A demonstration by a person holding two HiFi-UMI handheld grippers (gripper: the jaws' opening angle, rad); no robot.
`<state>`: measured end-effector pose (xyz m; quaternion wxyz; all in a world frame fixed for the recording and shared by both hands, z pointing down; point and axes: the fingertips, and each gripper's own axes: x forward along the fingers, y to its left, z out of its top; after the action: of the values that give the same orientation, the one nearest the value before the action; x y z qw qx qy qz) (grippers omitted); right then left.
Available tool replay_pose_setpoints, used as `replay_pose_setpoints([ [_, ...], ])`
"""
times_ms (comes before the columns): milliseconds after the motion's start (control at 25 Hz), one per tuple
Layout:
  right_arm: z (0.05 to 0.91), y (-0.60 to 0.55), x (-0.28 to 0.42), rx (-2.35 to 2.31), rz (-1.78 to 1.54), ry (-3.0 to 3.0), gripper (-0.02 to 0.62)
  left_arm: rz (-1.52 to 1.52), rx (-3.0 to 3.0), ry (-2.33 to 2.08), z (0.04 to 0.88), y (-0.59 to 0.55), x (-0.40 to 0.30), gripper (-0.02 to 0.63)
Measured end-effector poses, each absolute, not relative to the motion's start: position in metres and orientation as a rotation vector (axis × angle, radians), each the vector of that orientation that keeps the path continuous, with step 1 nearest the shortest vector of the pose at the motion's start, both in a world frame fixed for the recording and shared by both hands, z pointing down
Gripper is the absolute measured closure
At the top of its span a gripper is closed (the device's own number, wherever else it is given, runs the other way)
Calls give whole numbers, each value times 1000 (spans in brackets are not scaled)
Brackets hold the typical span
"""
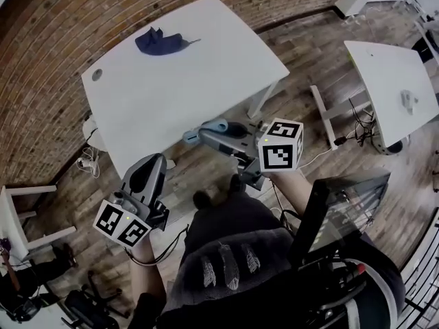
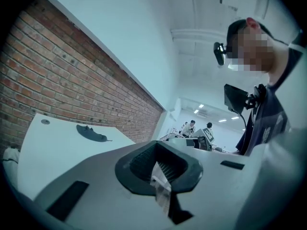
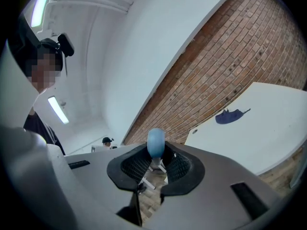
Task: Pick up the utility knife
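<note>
Utility knife (image 3: 156, 142), pale blue, clamped in right tool (image 3: 154, 163), left tool (image 2: 160, 170) fully closed and empty, dark cloth (image 1: 159, 42) lying on white worktop (image 1: 206, 67)

Table (image 1: 178, 81) is matt, brick wall (image 2: 48, 80) rough, utility knife (image 3: 156, 142) smooth.

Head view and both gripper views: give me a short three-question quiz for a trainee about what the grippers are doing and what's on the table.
1. True or false: the left gripper has its jaws closed together.
2. What is between the jaws of the right gripper? A: a light-blue object. B: a red cup. C: nothing.
3. Fill in: the dark blue object lies on the white ____.
Key: 1 true; 2 A; 3 table.
</note>
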<state>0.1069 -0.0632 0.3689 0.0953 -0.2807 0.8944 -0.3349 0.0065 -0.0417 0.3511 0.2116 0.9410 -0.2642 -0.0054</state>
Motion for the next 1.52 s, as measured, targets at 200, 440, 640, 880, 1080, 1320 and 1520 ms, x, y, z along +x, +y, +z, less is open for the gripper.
replay_pose_setpoints([
  [200, 352, -59, 58, -835, -942, 2697, 525, -94, 2596, -745, 343, -42, -46, 609],
  [440, 345, -51, 23, -831, -920, 2732, 525, -84, 2636, -782, 343, -36, -78, 609],
  [640, 344, -41, -4, -863, -909, 2753, 525, -105, 2636, -767, 347, -32, -101, 610],
  [880, 351, -43, -28, -940, -905, 2759, 525, -95, 2655, -735, 353, -34, -124, 609],
  [1080, 349, -46, -35, -953, -897, 2762, 525, -102, 2652, -736, 355, -36, -135, 609],
  [1320, 353, -53, -25, -957, -911, 2754, 525, -90, 2636, -727, 361, -44, -124, 609],
  [1520, 362, -70, 0, -949, -957, 2698, 525, -37, 2637, -730, 364, -57, -101, 609],
])
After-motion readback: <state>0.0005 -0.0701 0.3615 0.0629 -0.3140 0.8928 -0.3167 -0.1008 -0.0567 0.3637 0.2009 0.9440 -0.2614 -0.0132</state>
